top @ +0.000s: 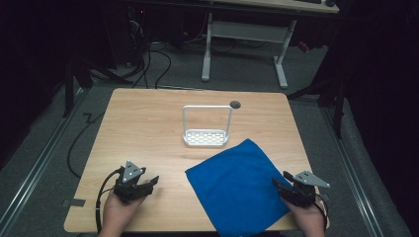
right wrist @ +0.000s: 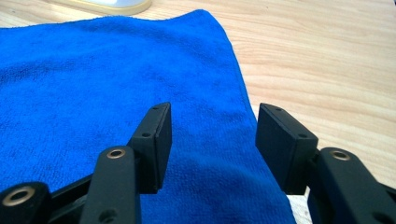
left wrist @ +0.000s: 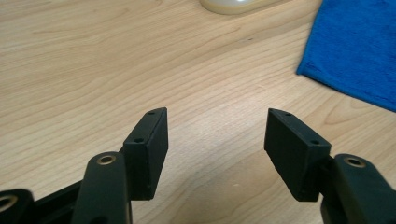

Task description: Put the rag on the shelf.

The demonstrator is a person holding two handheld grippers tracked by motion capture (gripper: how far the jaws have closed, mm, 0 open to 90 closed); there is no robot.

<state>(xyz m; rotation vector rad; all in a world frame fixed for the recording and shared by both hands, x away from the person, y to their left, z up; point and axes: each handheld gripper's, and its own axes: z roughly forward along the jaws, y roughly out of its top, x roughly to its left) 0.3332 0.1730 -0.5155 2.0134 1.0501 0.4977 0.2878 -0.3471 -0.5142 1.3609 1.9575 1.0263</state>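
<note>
A blue cloth (top: pixel 236 184) lies flat on the wooden table (top: pixel 148 128), toward the near right. My right gripper (top: pixel 280 181) hovers open at the cloth's right edge; in the right gripper view the blue cloth (right wrist: pixel 93 84) spreads under and ahead of its jaws, nothing between them (right wrist: pixel 212 112). My left gripper (top: pixel 152 181) rests open at the near left over bare wood (left wrist: pixel 217 114), with the cloth's corner (left wrist: pixel 355 51) at upper right. A white rack (top: pixel 206 128) with a tall wire handle stands at the table's middle.
A small round hole (top: pixel 235 104) sits near the table's far edge. Beyond the table stand a white desk frame (top: pixel 244 44) and cables on the dark floor. Bare wood lies between the left gripper and the rack.
</note>
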